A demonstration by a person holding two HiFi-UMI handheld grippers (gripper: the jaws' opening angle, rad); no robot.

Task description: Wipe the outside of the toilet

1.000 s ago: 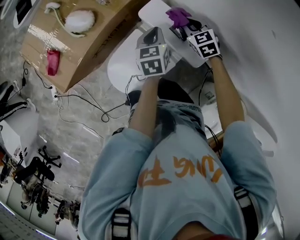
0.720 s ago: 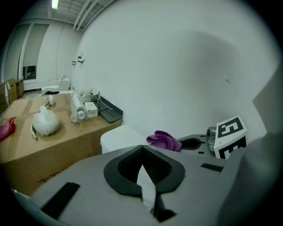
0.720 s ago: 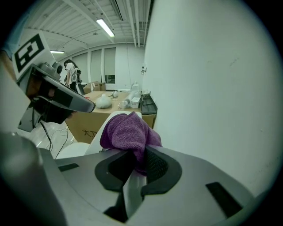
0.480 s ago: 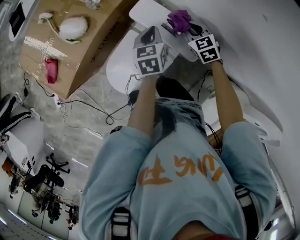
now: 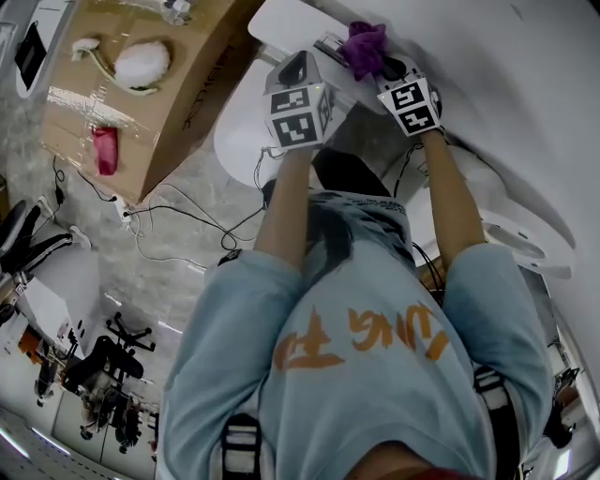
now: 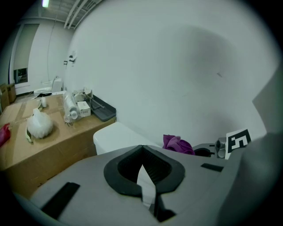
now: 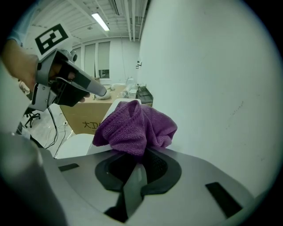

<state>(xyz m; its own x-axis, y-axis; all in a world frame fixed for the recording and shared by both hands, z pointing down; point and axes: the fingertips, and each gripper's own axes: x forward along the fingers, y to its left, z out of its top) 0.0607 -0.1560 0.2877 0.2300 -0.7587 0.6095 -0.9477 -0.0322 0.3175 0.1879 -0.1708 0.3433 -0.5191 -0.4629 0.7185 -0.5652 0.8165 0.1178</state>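
Note:
The white toilet tank stands against the wall, with the bowl below it. My right gripper is shut on a bunched purple cloth and holds it at the tank's top by the wall. In the right gripper view the cloth bulges out of the jaws and hides most of the tank. My left gripper hovers just left of the cloth over the tank lid, jaws shut with nothing in them. It sees the cloth to its right.
A large cardboard box stands left of the toilet with a white puff, a red item and small bottles on it. Cables trail over the floor. The white wall runs along the right. Chairs stand at the lower left.
The right gripper and purple cloth have shifted slightly along the tank top near the wall. The left gripper stays close beside them. The head view has drifted a little.

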